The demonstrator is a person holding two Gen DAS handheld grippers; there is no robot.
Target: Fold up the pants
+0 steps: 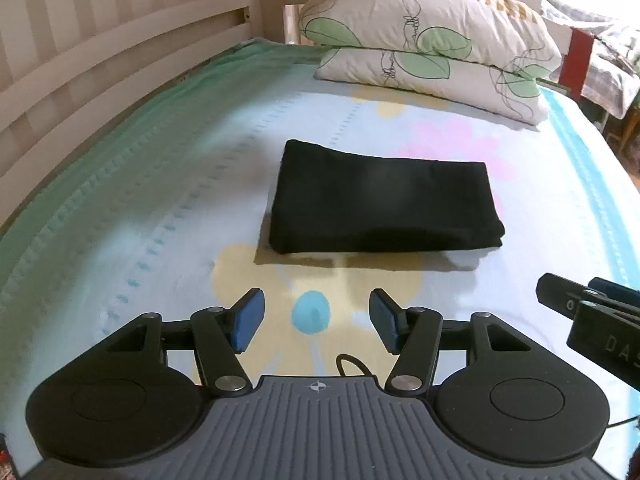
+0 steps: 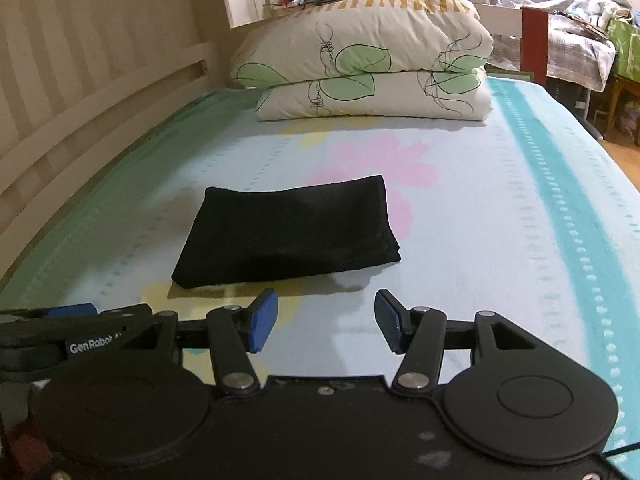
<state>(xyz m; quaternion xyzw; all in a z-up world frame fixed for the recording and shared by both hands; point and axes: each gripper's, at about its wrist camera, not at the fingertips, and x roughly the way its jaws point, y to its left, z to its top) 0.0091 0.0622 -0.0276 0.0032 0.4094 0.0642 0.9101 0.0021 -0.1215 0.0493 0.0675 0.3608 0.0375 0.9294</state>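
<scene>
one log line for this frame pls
pants: folded, on bed | left gripper: open, empty | right gripper: open, empty | both short of pants

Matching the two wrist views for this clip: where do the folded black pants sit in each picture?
Left wrist: the folded black pants lie centre frame, ahead of the open left gripper.
Right wrist: the pants lie left of centre, beyond the open right gripper.
Shared landmark: stacked pillows behind them.
</scene>
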